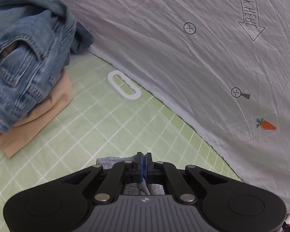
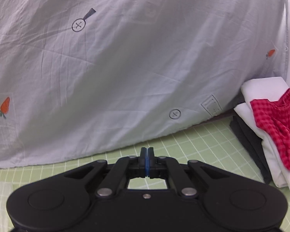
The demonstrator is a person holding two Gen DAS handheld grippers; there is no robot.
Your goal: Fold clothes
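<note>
- left gripper (image 1: 144, 155): pinching grey garment (image 1: 108, 161); cloth bunched under its fingers, low over green grid mat (image 1: 87, 119)
- right gripper (image 2: 147, 151): pressed together, nothing between
- denim jeans (image 1: 23, 58) heaped on tan fold (image 1: 34, 116); red checked cloth (image 2: 276, 123) on white stack (image 2: 261, 89)

My left tongs (image 1: 144, 157) are pinched tight on a bit of grey cloth (image 1: 108, 162) bunched between the pads. My right tongs (image 2: 147, 152) are pressed together, gripping nothing.
</note>
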